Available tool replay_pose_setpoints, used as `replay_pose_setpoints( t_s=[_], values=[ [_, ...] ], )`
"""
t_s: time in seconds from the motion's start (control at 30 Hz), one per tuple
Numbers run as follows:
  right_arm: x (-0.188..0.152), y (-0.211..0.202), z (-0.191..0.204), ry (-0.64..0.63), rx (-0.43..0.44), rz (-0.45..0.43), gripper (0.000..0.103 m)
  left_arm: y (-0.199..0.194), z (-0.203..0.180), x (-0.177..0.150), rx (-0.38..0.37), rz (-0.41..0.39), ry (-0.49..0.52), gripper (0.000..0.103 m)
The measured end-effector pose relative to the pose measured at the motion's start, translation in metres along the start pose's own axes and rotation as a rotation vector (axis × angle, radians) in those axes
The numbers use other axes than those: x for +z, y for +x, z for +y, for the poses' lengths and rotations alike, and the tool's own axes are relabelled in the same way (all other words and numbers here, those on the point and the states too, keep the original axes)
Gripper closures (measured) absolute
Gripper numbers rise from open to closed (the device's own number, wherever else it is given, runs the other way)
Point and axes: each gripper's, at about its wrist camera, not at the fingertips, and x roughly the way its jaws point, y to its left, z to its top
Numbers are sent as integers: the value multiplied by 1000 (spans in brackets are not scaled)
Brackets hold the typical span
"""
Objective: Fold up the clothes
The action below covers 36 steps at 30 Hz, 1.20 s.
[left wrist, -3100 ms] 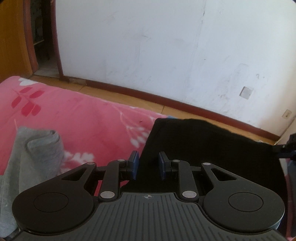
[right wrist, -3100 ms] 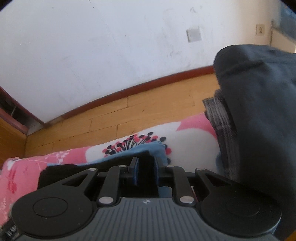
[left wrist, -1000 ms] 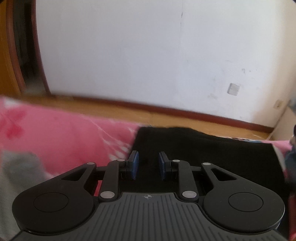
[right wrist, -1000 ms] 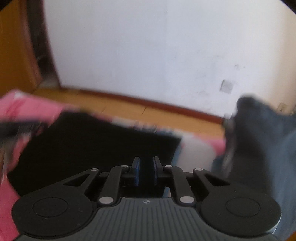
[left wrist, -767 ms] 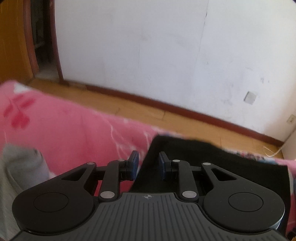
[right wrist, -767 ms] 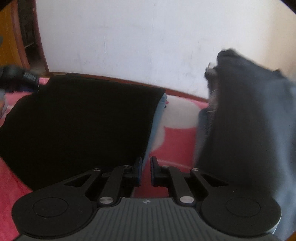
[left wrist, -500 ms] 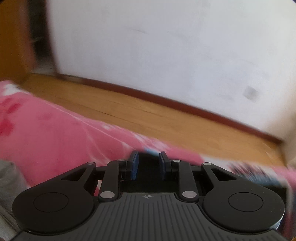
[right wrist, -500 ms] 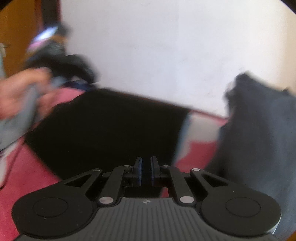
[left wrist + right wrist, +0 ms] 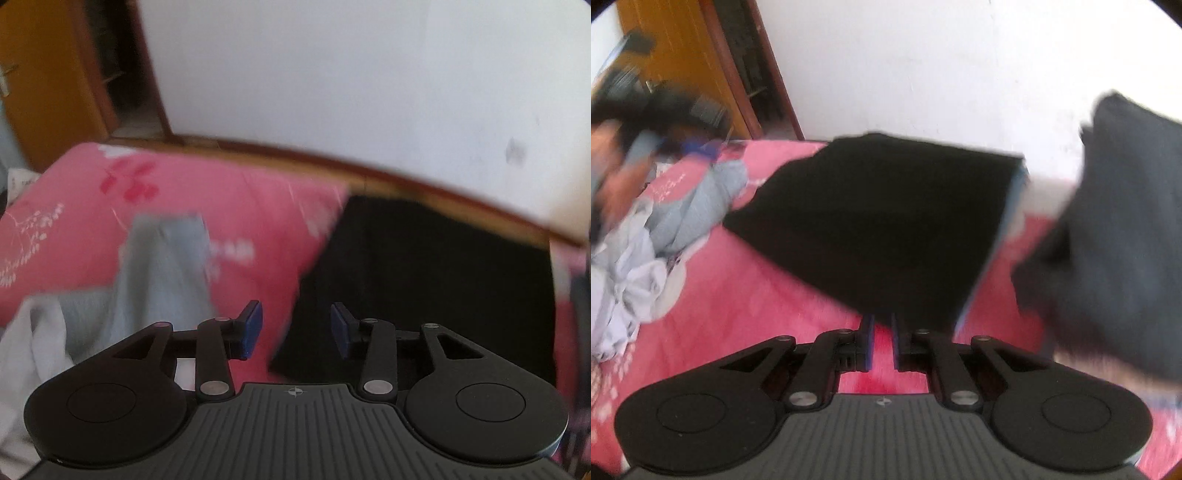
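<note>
A folded black garment (image 9: pixel 424 277) lies flat on the pink flowered bedspread (image 9: pixel 184 206); it also shows in the right wrist view (image 9: pixel 886 221). My left gripper (image 9: pixel 295 328) is open and empty, just above the garment's near left corner. My right gripper (image 9: pixel 882 332) has its jaws a narrow gap apart with pink bedspread (image 9: pixel 738 314) showing between them, just short of the garment's near edge. The left hand and its gripper (image 9: pixel 646 122) show blurred at the far left of the right wrist view.
A heap of grey and white clothes (image 9: pixel 110 295) lies to the left, also in the right wrist view (image 9: pixel 646 229). A dark grey stack of clothes (image 9: pixel 1119 229) stands at the right. Behind are a white wall (image 9: pixel 369 92), wooden floor strip and a wooden door (image 9: pixel 48 81).
My left gripper has opened and let go of the black garment, then drawn back. The garment now lies folded flat. My right gripper has drawn back to its near edge with jaws slightly parted.
</note>
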Motion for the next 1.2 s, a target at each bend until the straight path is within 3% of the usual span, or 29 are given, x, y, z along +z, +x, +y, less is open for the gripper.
replay_pose_setpoints(
  t_s=[0.1, 0.2, 0.27, 0.37, 0.5, 0.6, 0.73, 0.83, 0.87, 0.97, 1.1, 1.17, 1.2],
  values=[
    [7, 18, -4, -41, -16, 18, 93, 25, -10, -13, 9, 53, 22, 63],
    [-8, 22, -10, -52, -28, 72, 94, 48, 9, -17, 32, 103, -80, 59],
    [-21, 13, -13, -66, -39, 108, 94, 58, 29, -15, 11, 129, -209, 56],
    [-40, -1, -19, -73, -58, 148, 93, 47, 47, -9, -27, 97, -326, 56],
    [-40, -22, -22, -30, -118, 93, 93, 36, 57, -3, -55, 18, -364, 56],
    [-31, -25, -18, -9, -145, 19, 92, 59, 59, -4, -66, 93, -350, 55],
    [-30, -14, -12, 53, -129, -33, 92, 71, 71, -20, 63, 105, -338, 55],
    [-42, -2, -16, 136, -187, 60, 91, 42, 91, -34, 54, 48, -379, 55],
    [-47, -8, -15, 157, -195, 55, 91, 28, 96, -40, 45, 16, -362, 54],
    [-60, -31, -7, 172, -223, 20, 91, -18, 100, -61, 0, -60, -252, 46],
    [-61, -75, 14, 100, -283, -60, 91, -80, 91, -94, -81, -159, -126, 32],
    [-54, -98, 29, 40, -298, -103, 88, -111, 86, -109, -135, -212, -88, 17],
    [-51, -112, 38, 5, -307, -126, 82, -127, 83, -116, -159, -237, -82, 13]
  ],
)
